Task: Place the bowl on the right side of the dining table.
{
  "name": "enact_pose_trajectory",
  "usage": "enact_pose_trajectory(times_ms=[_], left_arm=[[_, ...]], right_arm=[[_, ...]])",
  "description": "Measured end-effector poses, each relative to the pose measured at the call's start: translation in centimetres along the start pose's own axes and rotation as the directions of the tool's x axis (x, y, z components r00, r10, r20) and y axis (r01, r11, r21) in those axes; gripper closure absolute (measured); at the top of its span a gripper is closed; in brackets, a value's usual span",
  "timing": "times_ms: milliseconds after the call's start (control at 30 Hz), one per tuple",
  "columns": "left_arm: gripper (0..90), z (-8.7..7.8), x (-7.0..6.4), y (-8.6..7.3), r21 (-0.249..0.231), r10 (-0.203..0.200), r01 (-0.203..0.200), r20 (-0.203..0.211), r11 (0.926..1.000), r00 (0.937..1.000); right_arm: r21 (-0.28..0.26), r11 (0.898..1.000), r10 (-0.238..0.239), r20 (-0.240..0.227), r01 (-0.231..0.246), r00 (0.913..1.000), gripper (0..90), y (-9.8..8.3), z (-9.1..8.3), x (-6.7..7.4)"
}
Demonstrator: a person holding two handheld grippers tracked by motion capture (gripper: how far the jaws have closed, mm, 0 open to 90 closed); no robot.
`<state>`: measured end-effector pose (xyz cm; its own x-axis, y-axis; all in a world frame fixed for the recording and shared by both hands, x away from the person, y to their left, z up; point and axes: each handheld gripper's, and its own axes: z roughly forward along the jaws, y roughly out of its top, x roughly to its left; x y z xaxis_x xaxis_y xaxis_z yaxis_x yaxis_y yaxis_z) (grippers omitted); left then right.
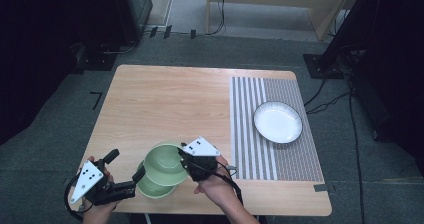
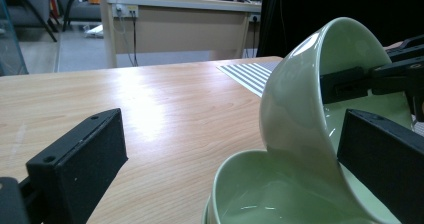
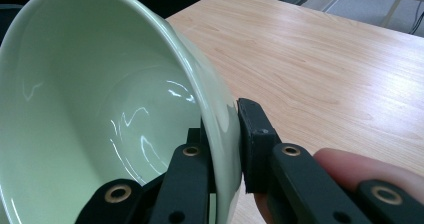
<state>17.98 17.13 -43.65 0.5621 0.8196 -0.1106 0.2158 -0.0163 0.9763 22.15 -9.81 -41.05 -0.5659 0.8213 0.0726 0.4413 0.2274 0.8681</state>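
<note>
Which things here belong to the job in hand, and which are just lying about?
In the job:
- upper green bowl, tilted, its rim pinched by the right claw
- lower green bowl beneath it
- left claw, jaws apart beside the bowls

Lying about:
- white plate
- striped mat

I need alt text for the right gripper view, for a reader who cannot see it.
The right gripper clamps the rim of a tilted pale green bowl, one black jaw inside and one outside. Behind lies the light wooden table, and a fingertip shows at the lower right.
</note>
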Motion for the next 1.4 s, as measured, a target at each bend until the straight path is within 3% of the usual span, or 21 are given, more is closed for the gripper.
enact_pose_trajectory(times_ms=[100, 433, 667, 900, 1067, 1200, 1333, 1400], left_arm=[[0.0, -0.1, 0.1, -0.1, 0.012, -0.001, 0.001, 0.001, 0.9999, 1.0000], [0.0, -1.0, 1.1, -0.5, -0.026, 0.005, -0.005, -0.023, 0.9996, 0.9997], [0.0, -1.4, 2.9, -1.1, -0.021, -0.020, 0.018, -0.098, 0.9996, 0.9950], [0.0, -1.1, 4.1, -1.7, 0.017, -0.035, 0.038, -0.151, 0.9991, 0.9879], [0.0, -0.7, 5.3, -2.6, 0.072, -0.050, 0.066, -0.210, 0.9952, 0.9764], [0.0, -0.2, 6.3, -3.5, 0.134, -0.029, 0.070, -0.282, 0.9885, 0.9588], [0.0, 0.2, 7.4, -4.4, 0.209, -0.040, 0.115, -0.335, 0.9710, 0.9415], [0.0, 0.6, 8.0, -5.0, 0.249, -0.047, 0.143, -0.353, 0.9578, 0.9345]], right_arm=[[-0.006, 1.000, 0.010, -0.001, -0.010, 0.9999, 83.5, 0.0, -0.1, -0.2], [-0.016, 1.000, 0.019, 0.015, -0.019, 0.9997, 83.5, 0.1, -0.6, -0.9], [-0.025, 0.999, 0.030, 0.026, -0.029, 0.9992, 83.6, 0.1, -1.1, -1.6], [-0.030, 0.999, 0.042, 0.029, -0.042, 0.9987, 83.5, 0.2, -1.3, -2.0], [-0.030, 0.998, 0.049, 0.035, -0.048, 0.9982, 83.6, 0.1, -1.6, -2.4], [-0.030, 0.998, 0.057, 0.042, -0.056, 0.9975, 83.6, 0.0, -1.8, -3.0], [-0.031, 0.997, 0.068, 0.051, -0.066, 0.9964, 83.6, -0.2, -2.2, -3.7], [-0.032, 0.996, 0.079, 0.058, -0.077, 0.9952, 83.6, -0.2, -2.5, -4.2]])
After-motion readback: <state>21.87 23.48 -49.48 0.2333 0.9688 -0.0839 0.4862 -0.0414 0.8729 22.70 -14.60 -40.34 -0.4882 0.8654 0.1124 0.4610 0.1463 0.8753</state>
